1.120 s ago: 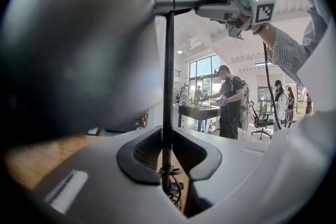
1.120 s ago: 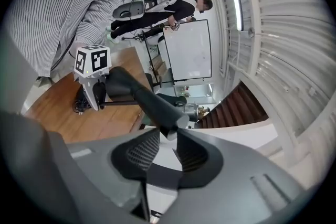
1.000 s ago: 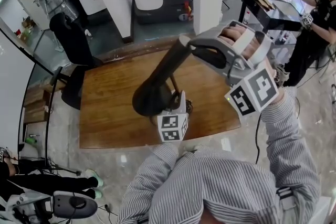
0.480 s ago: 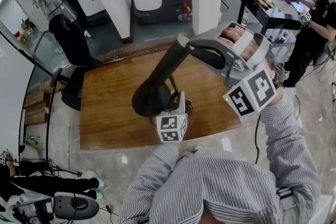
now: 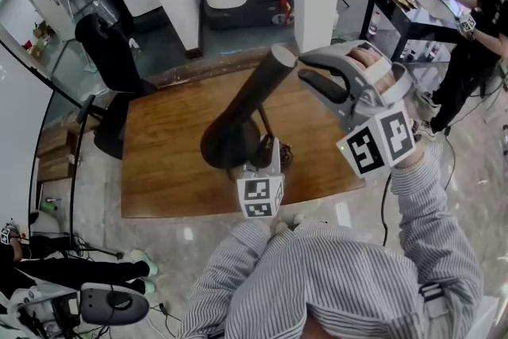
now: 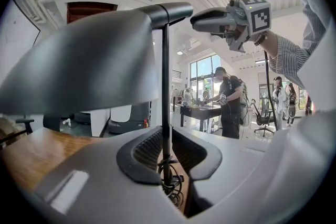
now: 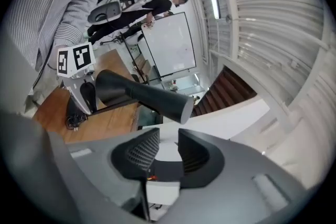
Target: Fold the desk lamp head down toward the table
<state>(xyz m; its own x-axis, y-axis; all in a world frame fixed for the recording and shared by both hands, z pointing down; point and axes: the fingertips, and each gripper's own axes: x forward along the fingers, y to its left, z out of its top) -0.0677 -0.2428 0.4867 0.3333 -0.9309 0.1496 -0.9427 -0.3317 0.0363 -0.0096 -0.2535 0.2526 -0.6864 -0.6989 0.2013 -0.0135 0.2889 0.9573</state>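
1. Left gripper (image 6: 165, 152) is clamped low on the lamp's thin black stem (image 6: 166, 92), just above the coiled cable (image 6: 171, 191). The right gripper (image 7: 168, 150) has its jaws apart with nothing between them.
2. The lamp head (image 5: 248, 103), a dark cone, is carried on that stem above the wooden table (image 5: 163, 171). Its wide shade is on the person's side and its narrow end points up and away. That end hangs free, just beside the right gripper's tips and not touching them.
3. The head does not look folded down yet, so the step in hand is probably getting the right gripper back onto it.
4. To do it well, I would keep the left clamp firm and low so the base neither slides nor tips.
5. The right jaws should take the head squarely, or press on top of the shade. They should then swing it about its joint in a slow arc towards the table, not shove it sideways against the stem.
6. Compared with the earlier head view, the right gripper's tips lay on the narrow end of the head then; now they have drawn off to the right and left it bare.
7. The right gripper's marker cube (image 5: 379, 142) also shows a slightly turned face. The left gripper and the head's tilt look much the same.
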